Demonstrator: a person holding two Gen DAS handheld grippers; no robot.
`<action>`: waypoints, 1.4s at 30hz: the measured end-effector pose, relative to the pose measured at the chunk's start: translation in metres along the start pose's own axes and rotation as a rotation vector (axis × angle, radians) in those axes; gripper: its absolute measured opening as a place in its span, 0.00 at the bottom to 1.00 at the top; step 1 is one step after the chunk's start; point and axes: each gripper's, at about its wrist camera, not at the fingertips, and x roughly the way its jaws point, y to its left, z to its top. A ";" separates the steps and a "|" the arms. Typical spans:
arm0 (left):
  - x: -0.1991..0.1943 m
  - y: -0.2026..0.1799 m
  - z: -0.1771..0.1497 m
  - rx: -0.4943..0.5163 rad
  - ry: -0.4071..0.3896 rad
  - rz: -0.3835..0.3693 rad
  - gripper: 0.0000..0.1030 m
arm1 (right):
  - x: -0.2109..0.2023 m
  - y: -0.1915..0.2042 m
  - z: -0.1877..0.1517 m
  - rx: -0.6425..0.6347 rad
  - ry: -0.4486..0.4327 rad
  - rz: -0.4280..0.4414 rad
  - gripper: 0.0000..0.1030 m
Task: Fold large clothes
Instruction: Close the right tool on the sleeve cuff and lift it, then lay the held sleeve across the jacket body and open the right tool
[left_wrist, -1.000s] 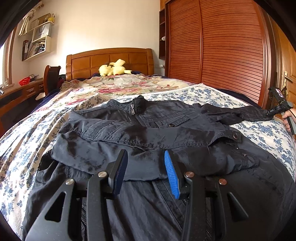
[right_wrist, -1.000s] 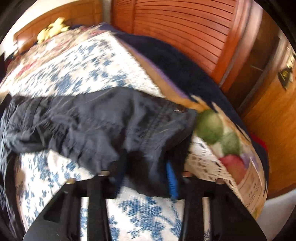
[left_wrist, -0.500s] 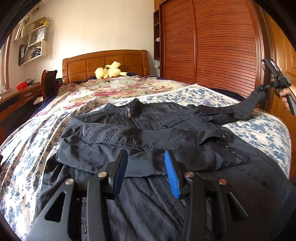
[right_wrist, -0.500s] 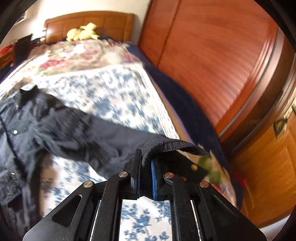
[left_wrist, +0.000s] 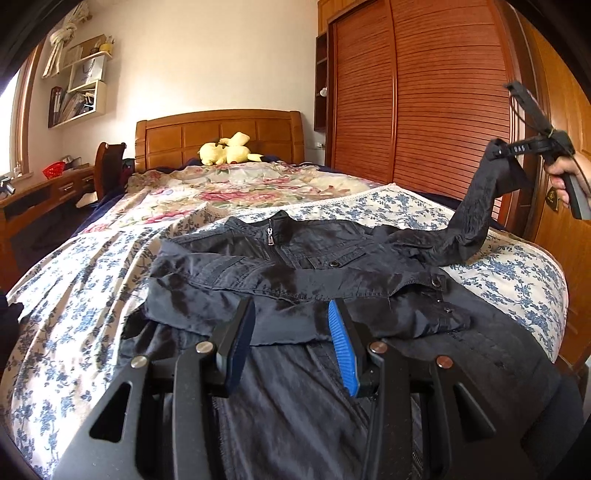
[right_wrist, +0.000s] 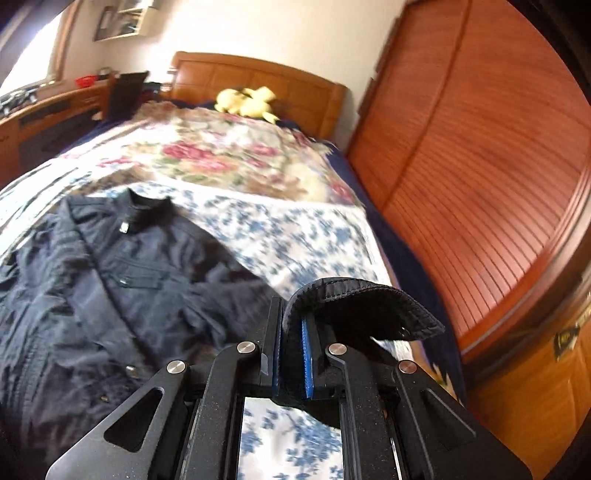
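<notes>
A dark navy jacket (left_wrist: 295, 266) lies front up on the bed, collar toward the headboard, one sleeve folded across its chest. My left gripper (left_wrist: 291, 328) is open and empty, hovering over the jacket's lower part. My right gripper (right_wrist: 291, 325) is shut on the cuff (right_wrist: 354, 295) of the other sleeve. In the left wrist view the right gripper (left_wrist: 517, 151) holds that sleeve (left_wrist: 476, 214) lifted high above the bed's right side. The jacket also shows in the right wrist view (right_wrist: 110, 280).
The bed has a blue-flowered sheet (left_wrist: 74, 295) and a rose-patterned quilt (left_wrist: 236, 184). A yellow plush toy (left_wrist: 227, 149) sits by the wooden headboard (left_wrist: 218, 129). A slatted wardrobe (left_wrist: 424, 92) stands close on the right. A desk (left_wrist: 37, 199) and chair (left_wrist: 107, 166) stand on the left.
My right gripper closed on the sleeve cuff and lifted it up off the bed. My left gripper stayed open above the jacket's hem.
</notes>
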 end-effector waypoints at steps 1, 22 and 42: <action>-0.003 0.001 0.000 0.000 -0.002 0.002 0.39 | -0.004 0.007 0.004 -0.009 -0.011 0.008 0.06; -0.035 0.038 -0.005 -0.034 -0.026 0.040 0.39 | -0.075 0.175 0.055 -0.186 -0.189 0.293 0.06; -0.047 0.068 -0.014 -0.066 -0.032 0.094 0.39 | -0.048 0.273 -0.057 -0.201 0.035 0.519 0.06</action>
